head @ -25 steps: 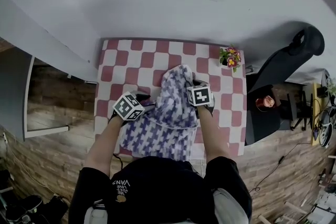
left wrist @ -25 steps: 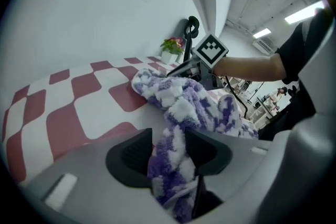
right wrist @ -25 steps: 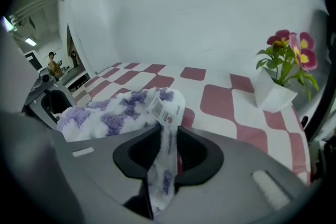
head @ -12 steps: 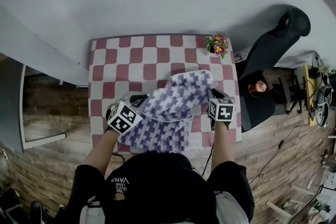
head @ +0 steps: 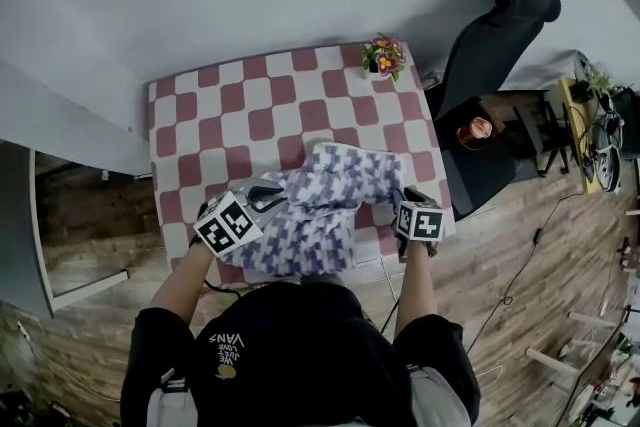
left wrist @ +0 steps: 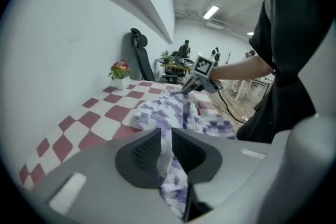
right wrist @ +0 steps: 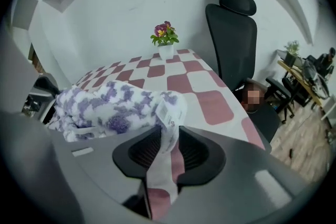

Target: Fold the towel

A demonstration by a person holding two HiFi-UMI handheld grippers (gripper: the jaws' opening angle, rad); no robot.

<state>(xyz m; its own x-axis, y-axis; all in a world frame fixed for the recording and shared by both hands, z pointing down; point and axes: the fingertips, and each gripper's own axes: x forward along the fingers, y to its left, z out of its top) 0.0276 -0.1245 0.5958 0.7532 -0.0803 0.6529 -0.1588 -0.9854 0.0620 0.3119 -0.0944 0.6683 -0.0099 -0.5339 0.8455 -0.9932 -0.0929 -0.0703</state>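
A purple-and-white towel (head: 320, 215) spans the near part of the red-and-white checked bench (head: 200, 115), bunched between the left hand-held gripper (head: 262, 198) and the right hand-held gripper (head: 405, 207). Each gripper has a towel end between its jaws, and both pairs of jaws are opening. A flower pot (head: 383, 58) stands at the far right corner. A black chair (head: 500, 25) stands beside the bench.
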